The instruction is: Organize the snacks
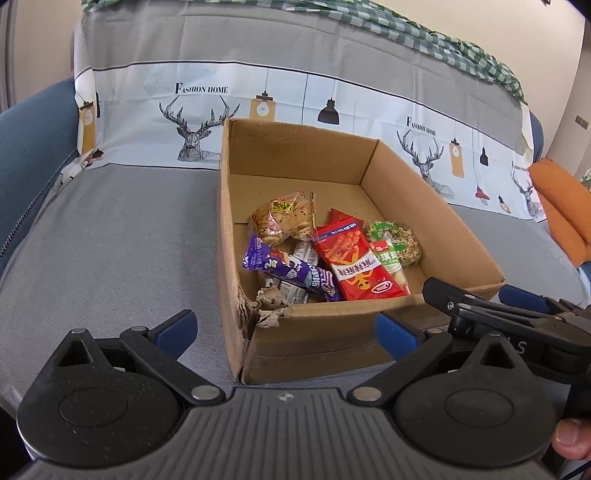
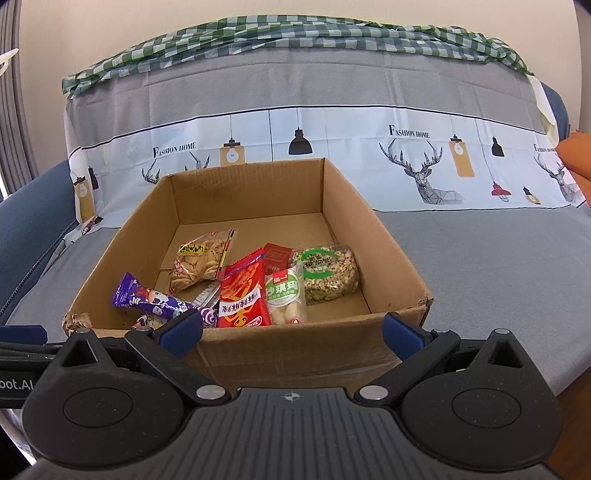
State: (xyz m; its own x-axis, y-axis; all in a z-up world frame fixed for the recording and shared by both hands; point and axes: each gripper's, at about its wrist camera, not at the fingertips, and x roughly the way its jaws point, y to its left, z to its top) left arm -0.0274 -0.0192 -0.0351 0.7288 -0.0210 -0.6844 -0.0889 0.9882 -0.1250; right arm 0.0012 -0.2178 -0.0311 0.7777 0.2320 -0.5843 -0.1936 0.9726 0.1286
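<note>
box (image 2: 280,350) – brown | packet (image 2: 242,299) – red | wrapper (image 2: 147,297) – purple | sofa cover (image 2: 480,266) – grey, deer print | cloth (image 2: 295,37) – green check

My view: a blue sofa (image 2: 33,206) against a cream wall (image 2: 110,22).
Grey deer-print cover (image 2: 461,258) drapes it; green checked cloth (image 2: 295,37) tops the backrest.

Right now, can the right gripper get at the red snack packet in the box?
Probably yes. The right gripper is open, just outside the cardboard box's near wall, and the red snack packet lies on top behind it. It must lift over that wall first.
</note>
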